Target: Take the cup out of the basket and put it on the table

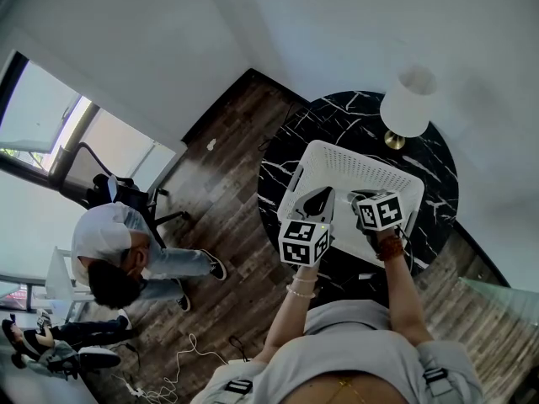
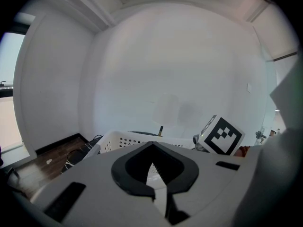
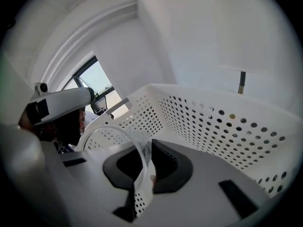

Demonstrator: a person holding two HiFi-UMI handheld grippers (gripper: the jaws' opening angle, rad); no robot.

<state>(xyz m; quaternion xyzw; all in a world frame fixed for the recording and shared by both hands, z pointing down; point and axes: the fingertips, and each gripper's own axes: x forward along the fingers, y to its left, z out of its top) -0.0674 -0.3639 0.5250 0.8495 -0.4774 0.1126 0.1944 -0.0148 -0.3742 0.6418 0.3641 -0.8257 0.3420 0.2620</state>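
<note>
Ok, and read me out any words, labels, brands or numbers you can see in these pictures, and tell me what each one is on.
No readable text in any view.
The marker cubes on the left gripper and the right gripper carry only black-and-white square patterns, no letters or numbers.
The basket, the clear cup and the lamp show no print.

cup [image 3: 140, 161]: clear plastic | basket [image 3: 214, 123]: white perforated plastic | table [image 1: 349, 118]: glossy black marble | floor [image 1: 226, 188]: wood planks
</note>
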